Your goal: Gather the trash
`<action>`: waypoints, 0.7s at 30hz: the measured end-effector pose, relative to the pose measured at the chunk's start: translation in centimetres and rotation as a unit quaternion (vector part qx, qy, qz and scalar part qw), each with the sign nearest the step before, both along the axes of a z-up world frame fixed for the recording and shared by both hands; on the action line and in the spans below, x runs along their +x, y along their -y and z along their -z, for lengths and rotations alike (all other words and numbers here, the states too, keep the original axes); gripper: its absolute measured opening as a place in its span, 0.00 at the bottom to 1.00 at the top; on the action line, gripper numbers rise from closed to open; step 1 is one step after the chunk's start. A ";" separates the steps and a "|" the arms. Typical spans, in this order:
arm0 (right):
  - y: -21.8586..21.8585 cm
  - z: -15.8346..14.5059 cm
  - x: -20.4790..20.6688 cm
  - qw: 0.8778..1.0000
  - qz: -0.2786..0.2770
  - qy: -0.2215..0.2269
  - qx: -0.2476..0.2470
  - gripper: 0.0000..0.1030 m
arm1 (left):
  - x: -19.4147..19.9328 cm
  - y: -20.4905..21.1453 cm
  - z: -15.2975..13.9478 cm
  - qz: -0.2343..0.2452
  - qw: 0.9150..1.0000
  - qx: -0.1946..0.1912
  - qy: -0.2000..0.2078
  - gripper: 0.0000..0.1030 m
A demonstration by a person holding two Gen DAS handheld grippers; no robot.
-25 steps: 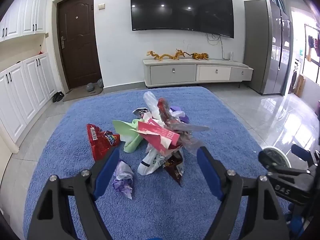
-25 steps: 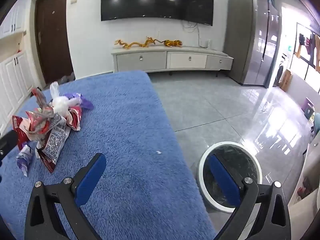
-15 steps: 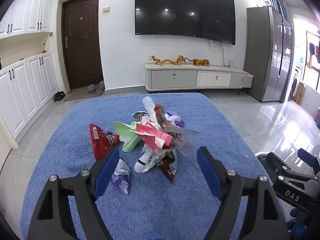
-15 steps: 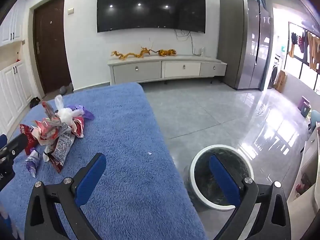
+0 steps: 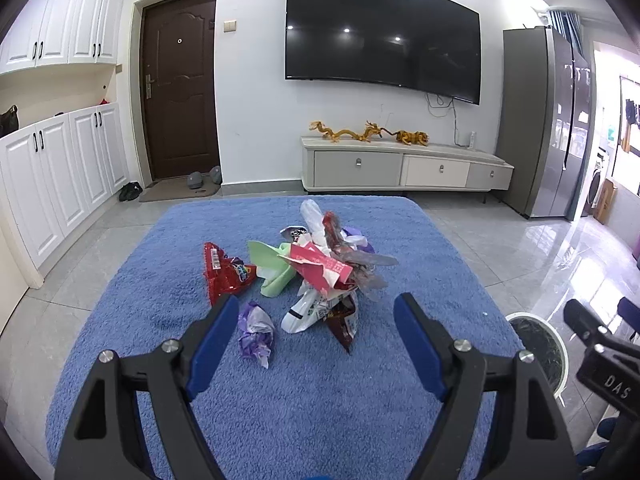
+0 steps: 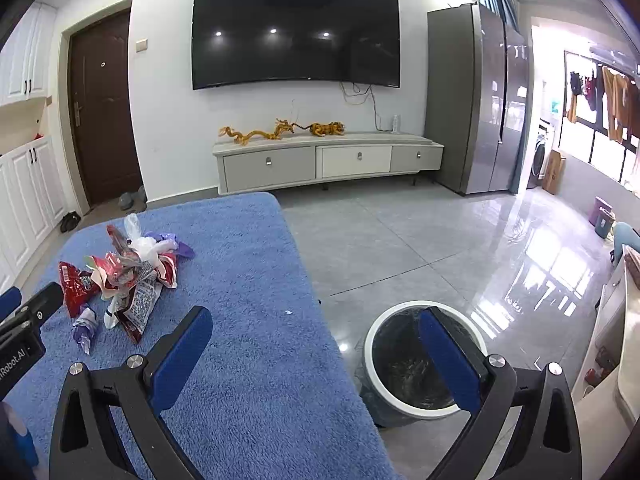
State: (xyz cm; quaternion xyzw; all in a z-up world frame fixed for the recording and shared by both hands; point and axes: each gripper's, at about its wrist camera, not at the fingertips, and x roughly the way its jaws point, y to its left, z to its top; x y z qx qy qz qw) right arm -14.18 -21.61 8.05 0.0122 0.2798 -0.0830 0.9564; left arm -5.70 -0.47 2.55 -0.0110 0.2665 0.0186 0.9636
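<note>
The letters "DAS" are read in white on the black body of the right gripper [image 5: 600, 334] where it enters the lower right of the left wrist view, and "Robot.AI" is printed on the black body of the left gripper [image 6: 24, 312] at the left edge of the right wrist view. Printing is seen on the wrappers, but none of it can be read.

The left gripper [image 5: 316, 316], black with blue pads, is seen spread fully apart at the bottom centre of its own view; nothing is held or touched between its pads, which hang above the fluffy blue rug [image 5: 320, 408]. The right gripper [image 6: 316, 332] is likewise released wide, with nothing grasped, one pad over the rug's right edge and the other over the round white-rimmed trash bin lined with a dark bag [image 6: 374, 334].

The trash is found as a heap of crumpled snack wrappers and plastic bags [image 5: 324, 276] at the centre of the left wrist view, just beyond the pad tips. A red foil snack bag [image 5: 226, 274] lies at its left, a crumpled purple wrapper [image 5: 256, 332] nearest the left pad, and a pale green sheet [image 5: 272, 268] beside the red bag. The bin stands on the grey tiled floor [image 6: 400, 248] just beside the rug, in the lower right
</note>
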 end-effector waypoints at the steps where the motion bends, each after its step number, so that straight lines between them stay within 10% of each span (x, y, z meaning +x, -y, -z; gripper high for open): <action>1: 0.0 -0.1 -0.2 1.000 0.002 0.001 -0.001 1.00 | -0.1 0.0 -0.1 0.000 1.000 -0.001 0.000 0.77; 21: -1.5 -1.3 -2.8 1.000 -0.009 0.020 -0.008 1.00 | -2.3 -0.2 -1.0 0.013 1.000 -0.006 0.002 0.77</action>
